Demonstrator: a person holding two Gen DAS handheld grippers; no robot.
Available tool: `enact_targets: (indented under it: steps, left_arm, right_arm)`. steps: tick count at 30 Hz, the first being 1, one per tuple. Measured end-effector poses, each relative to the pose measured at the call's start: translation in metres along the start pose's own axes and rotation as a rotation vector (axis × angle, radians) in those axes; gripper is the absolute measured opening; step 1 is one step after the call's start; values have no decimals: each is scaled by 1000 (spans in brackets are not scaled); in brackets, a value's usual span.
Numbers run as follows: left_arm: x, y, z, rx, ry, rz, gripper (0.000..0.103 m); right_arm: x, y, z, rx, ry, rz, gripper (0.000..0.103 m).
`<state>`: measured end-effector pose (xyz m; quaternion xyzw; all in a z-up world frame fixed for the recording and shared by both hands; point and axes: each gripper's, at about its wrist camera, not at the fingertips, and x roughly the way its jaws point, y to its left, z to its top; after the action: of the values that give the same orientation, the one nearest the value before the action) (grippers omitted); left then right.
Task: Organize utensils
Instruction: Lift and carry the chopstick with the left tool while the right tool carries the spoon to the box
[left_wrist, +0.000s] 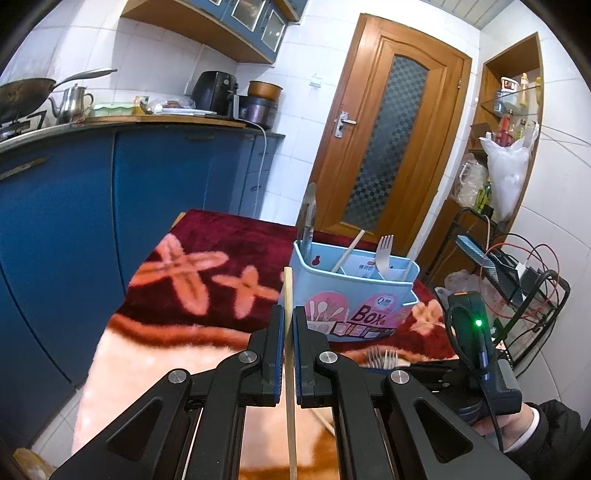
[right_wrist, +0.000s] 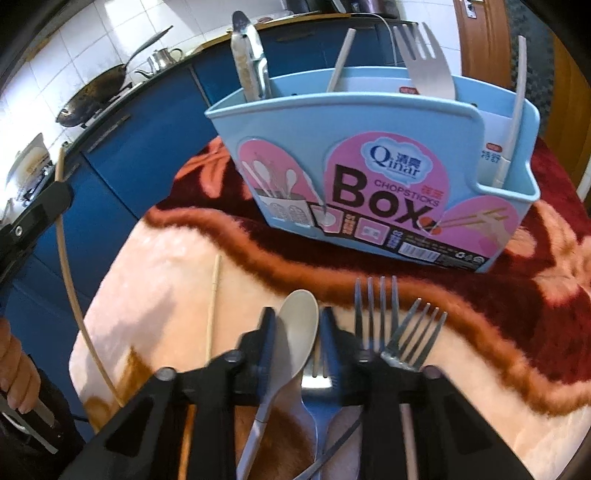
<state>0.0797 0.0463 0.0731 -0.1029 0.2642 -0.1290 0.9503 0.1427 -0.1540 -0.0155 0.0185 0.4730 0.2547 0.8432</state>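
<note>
Chopstick (left_wrist: 289, 332) upright, clamped in left tongs (left_wrist: 289, 325); right tongs (right_wrist: 297, 332) grip spoon (right_wrist: 295, 332), bowl forward.

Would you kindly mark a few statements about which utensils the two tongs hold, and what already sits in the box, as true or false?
1. The left tongs are shut on a chopstick. True.
2. The right tongs hold a fork. False: a spoon sits between their fingers.
3. A fork stands in the blue chopsticks box, tines up. True.
4. The box lies tipped on its side. False: it stands upright on the blanket.
5. Two forks lie on the blanket beside the right tongs. True.
</note>
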Motion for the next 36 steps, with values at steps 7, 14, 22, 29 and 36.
enact_targets:
  steps: [7,14,22,29,36]
  left_arm:
    - [-3,-7,3,9,-22,-3,4]
    - [-7,-18,11,16,-73,-16,4]
    - [-7,-34,35,42,-146,-22,4]
    - [2,-41,61,56,-270,-1,4]
    - [13,-46,81,61,-387,32,4]
  right_arm:
    - [-29,2,-9,4,-130,27,4]
    - [-77,2,-20,16,-329,12,4]
    - [-113,-3,-24,41,-500,-56,4]
    - [-133,-16,-24,73,-601,-107,4]
    - [-140,-30,-27,84,-625,-150,4]
